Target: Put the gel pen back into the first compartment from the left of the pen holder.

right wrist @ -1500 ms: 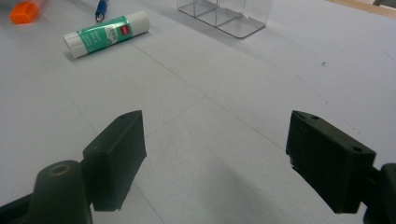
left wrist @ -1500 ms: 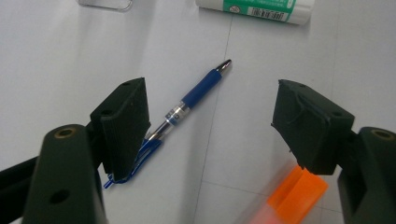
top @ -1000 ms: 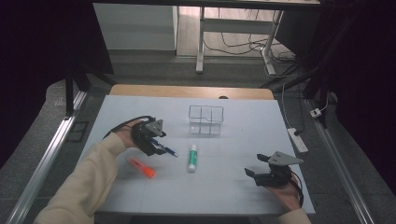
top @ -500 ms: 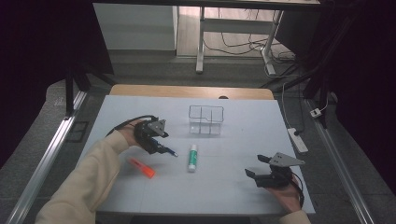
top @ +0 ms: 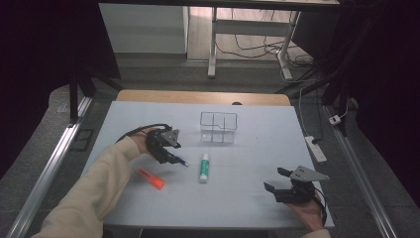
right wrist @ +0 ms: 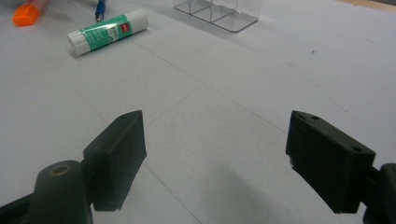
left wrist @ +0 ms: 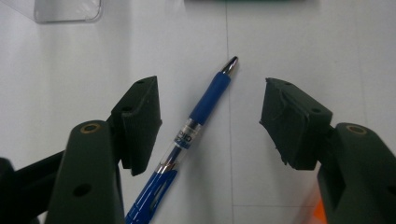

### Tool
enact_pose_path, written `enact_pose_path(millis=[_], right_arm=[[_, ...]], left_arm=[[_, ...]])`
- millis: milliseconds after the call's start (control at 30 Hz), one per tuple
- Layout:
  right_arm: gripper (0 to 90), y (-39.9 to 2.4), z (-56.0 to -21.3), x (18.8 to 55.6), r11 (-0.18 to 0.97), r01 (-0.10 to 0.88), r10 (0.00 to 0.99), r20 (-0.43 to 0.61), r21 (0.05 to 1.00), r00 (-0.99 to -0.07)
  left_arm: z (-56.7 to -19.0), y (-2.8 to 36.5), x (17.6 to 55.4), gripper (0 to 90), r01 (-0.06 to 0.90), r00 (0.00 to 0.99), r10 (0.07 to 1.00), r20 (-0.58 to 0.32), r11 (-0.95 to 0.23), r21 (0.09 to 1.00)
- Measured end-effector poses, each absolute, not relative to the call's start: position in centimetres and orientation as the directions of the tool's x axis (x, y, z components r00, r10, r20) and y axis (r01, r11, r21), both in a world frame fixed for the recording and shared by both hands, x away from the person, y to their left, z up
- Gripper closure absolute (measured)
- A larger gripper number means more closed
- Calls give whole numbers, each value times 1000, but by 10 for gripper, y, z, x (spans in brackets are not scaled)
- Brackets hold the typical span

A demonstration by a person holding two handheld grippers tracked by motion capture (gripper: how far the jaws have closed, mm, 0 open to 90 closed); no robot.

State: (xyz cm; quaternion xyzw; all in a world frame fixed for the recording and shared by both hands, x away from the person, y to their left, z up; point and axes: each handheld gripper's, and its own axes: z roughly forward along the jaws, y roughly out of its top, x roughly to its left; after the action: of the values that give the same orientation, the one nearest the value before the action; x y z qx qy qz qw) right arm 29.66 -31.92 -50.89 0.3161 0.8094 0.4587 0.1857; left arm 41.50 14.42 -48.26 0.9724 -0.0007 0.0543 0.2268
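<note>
My left gripper [left wrist: 210, 121] straddles the blue pen [left wrist: 187, 140] lying on the worktop [top: 247, 208]; fingers [left wrist: 140, 123] have just been closing, not yet touching. I'd centre on the barrel before squeezing. Right gripper [right wrist: 215, 158] rests, fingers apart.

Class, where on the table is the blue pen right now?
In the left gripper view, the blue pen lies on the white table between the left gripper's open fingers, nearer the left one.
</note>
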Motion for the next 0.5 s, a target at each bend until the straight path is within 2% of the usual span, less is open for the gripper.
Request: enact_pose_path(millis=[300,500], right_arm=[[194,-321,-509,295,382,350,685,-8,855,-728],[194,-320,-510,296,382,350,684,-6,856,-730]], left_arm=[[-495,139,422,404,-39,996,-2,88,-906,421],[-498,131,421,436,-81,995,-51,85,-911,404]])
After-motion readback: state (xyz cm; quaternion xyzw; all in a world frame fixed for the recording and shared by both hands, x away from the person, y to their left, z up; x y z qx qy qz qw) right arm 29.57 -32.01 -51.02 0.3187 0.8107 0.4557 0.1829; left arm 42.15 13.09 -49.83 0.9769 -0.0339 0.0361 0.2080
